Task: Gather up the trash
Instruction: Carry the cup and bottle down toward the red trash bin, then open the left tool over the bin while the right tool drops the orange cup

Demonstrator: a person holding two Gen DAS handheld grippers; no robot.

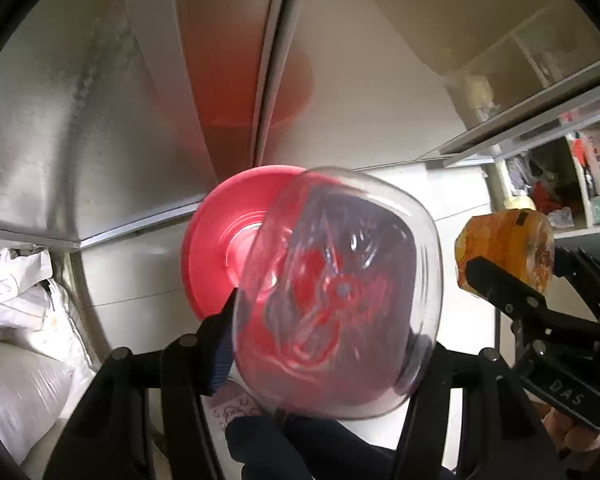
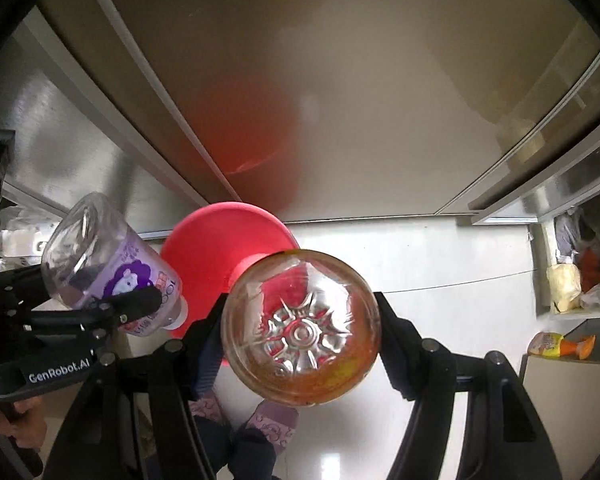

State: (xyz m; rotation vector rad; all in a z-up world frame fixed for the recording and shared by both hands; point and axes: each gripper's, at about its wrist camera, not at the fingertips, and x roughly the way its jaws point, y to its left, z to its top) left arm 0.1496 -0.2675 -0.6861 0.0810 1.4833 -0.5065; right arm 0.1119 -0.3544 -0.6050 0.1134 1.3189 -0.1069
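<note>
Two held plastic bottles (image 2: 112, 268) (image 2: 300, 332), one red bin (image 2: 224, 240), two grippers (image 1: 324, 320) (image 2: 300, 344)

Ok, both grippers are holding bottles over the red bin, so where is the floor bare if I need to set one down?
Bare white floor lies between the red bin and the open shelves. Crowded: white bags beside the bin, and slippered feet under the right gripper. The left gripper holds the clear bottle.

Steel cabinet doors (image 2: 340, 80), white sacks (image 1: 16, 320).
</note>
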